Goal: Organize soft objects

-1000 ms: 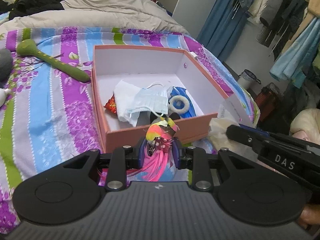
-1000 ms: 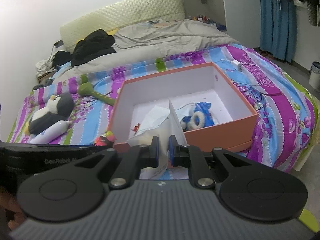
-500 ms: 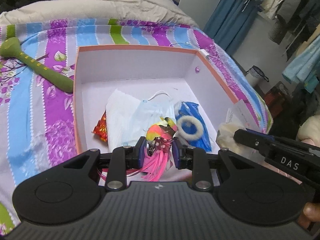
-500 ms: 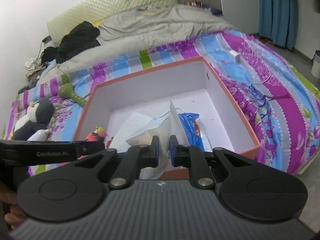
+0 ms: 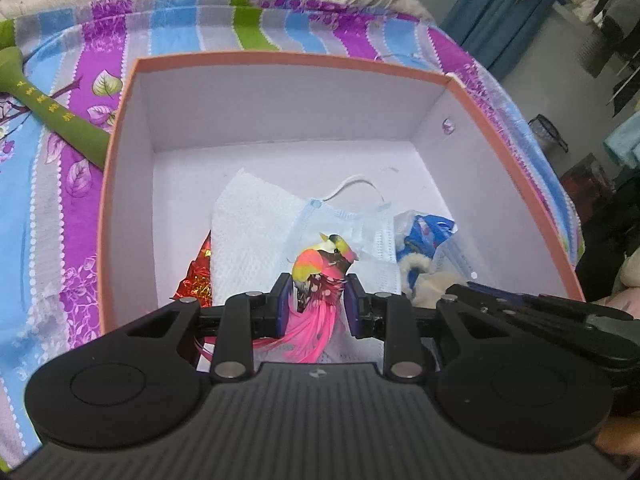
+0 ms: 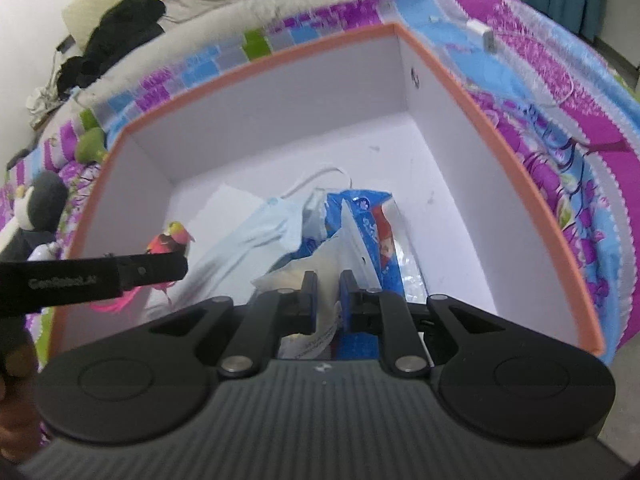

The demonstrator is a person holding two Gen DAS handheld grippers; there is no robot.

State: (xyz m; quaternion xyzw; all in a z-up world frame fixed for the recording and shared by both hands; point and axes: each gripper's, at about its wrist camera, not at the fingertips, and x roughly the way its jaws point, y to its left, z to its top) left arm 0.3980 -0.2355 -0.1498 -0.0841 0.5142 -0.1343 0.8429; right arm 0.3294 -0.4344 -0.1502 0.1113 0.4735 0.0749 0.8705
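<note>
While both grippers hover, mask [image 5: 352, 228] and tissue [image 5: 252, 232] crowd the box [image 5: 120, 184].

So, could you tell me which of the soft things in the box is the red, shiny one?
The crinkled foil wrapper by the left wall, half tucked under the white tissue. The mask is pale blue and the packet is blue.

Green mallet [image 5: 48, 108] cut by the left edge; plush penguin [image 6: 30, 216] blurred, partly behind the box wall [image 6: 256, 92]

Box [image 5: 120, 184] on bedspread [image 5: 52, 216]; mask [image 5: 340, 224] atop tissue [image 5: 248, 232] inside (mallet [image 5: 52, 112] left, outside).
</note>
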